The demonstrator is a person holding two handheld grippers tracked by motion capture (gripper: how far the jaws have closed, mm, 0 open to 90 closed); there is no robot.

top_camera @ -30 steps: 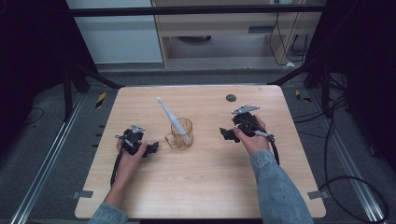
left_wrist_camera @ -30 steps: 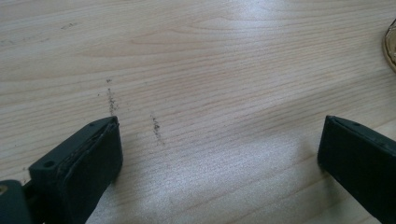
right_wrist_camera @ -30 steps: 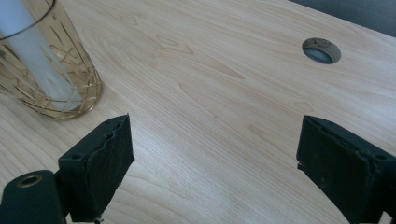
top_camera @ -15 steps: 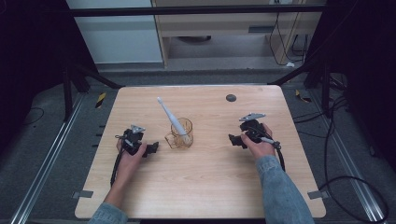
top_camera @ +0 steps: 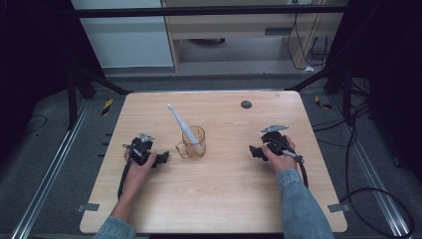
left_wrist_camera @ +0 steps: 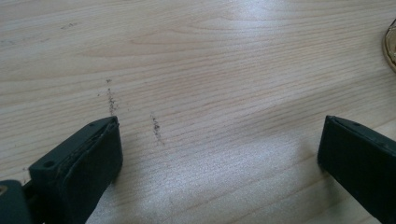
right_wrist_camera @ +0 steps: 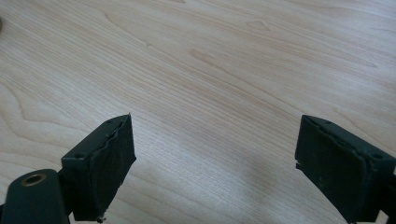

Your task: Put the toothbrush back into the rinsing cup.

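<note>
- Near table centre, slightly left: amber glass mug (top_camera: 193, 142) stands upright on the wooden table (top_camera: 224, 199), a white electric toothbrush (top_camera: 180, 124) standing in it, leaning up and to the far left, head out past the rim.
- Left gripper (top_camera: 161, 158) lies low on the table just left of the mug, near but not touching; jaws point right toward it, spread wide, nothing between them.
- Left gripper view: both black jaws apart over bare wood with faint dark scuffs (left_wrist_camera: 111, 98); mug rim edge (left_wrist_camera: 390, 46) peeks in at far right.
- Left hand (top_camera: 139, 158) wraps the gripper body from behind, forearm coming straight in from the bottom edge, cable trailing back along it.
- Right gripper (top_camera: 254, 152) sits well right of the mug, jaws aimed left, parted wide, empty.
- Right gripper view: jaws splayed over plain wood grain, tips close to the surface.
- Right hand (top_camera: 279, 155) grips the body, grey three-cornered plate on top; denim sleeve (top_camera: 298, 204) angles in from bottom right.
- Small dark round spot (top_camera: 246, 104) on the far side of the table, well apart from everything.
</note>
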